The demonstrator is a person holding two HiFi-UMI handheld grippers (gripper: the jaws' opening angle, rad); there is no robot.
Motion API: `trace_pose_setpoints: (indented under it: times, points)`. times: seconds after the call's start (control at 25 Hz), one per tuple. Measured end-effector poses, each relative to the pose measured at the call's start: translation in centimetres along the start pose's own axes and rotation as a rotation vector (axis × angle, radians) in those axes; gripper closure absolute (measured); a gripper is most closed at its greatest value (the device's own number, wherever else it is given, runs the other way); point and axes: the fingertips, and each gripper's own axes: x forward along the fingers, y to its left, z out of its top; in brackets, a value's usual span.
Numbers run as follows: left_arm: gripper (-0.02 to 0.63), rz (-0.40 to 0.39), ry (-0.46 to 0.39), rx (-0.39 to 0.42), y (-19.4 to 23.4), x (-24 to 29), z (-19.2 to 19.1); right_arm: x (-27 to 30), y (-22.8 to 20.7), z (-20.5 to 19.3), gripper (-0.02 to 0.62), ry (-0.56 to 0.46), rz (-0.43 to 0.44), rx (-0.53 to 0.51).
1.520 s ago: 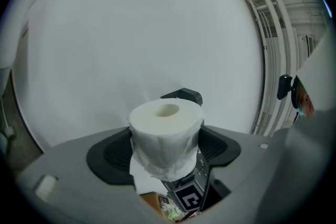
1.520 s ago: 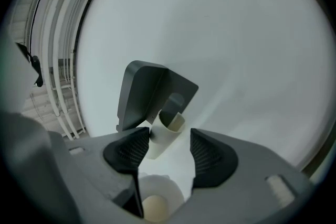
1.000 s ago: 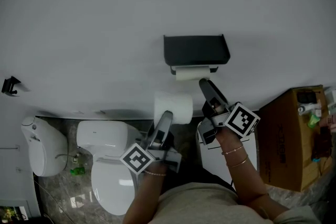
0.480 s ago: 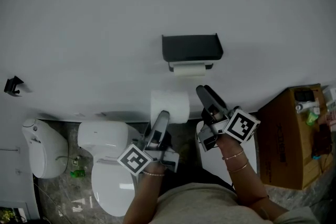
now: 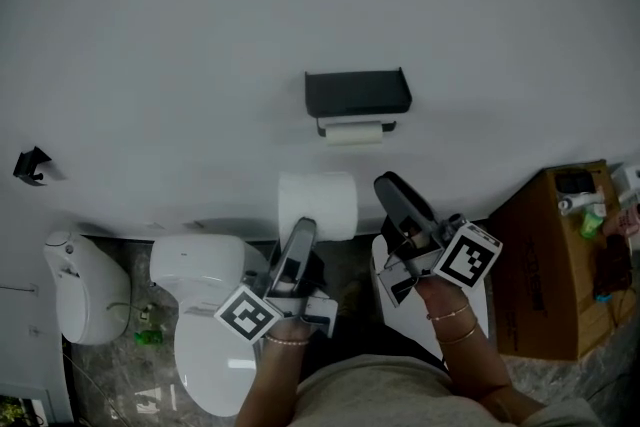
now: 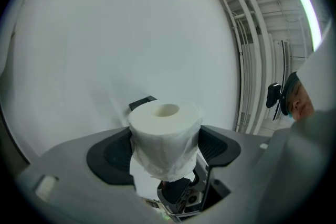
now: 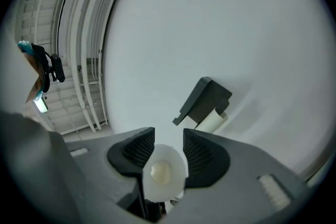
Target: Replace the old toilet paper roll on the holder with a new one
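Head view: the right gripper (image 5: pixel 393 190) is drawn back from the holder (image 5: pixel 357 92) — its jaws, just closing, are clamped on a small white disc (image 7: pixel 160 170). The new roll (image 5: pixel 317 205) is held in the left gripper (image 5: pixel 300 233); the old roll (image 5: pixel 353 132) is left mounted, so removal is judged pending.
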Motion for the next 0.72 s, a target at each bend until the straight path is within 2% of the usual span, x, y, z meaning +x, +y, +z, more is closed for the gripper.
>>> trace_pose_setpoints:
  times: [0.08,0.24,0.4,0.48,0.72]
  points:
    - [0.229,-0.019,-0.003,0.006,-1.0,-0.1,0.1,-0.5,1.1,0.3,0.432,-0.002,0.023,-0.017]
    - [0.229,-0.059,-0.002,0.035,-2.9,-0.5,0.1,-2.0,2.7,1.0,0.522,-0.022,0.032,-0.084]
    - [0.229,-0.097,-0.008,0.152,-5.1,-0.8,0.9,-3.3,3.7,0.6,0.559,-0.014,0.055,-0.104]
    - [0.229,-0.108,-0.012,0.178,-5.8,-0.9,0.9,-3.8,3.8,0.6,0.586,-0.009,0.056,-0.114]
    - [0.229,-0.132,-0.033,0.194,-6.1,-1.5,0.9,-4.6,4.4,1.0,0.592,0.013,0.082,-0.160]
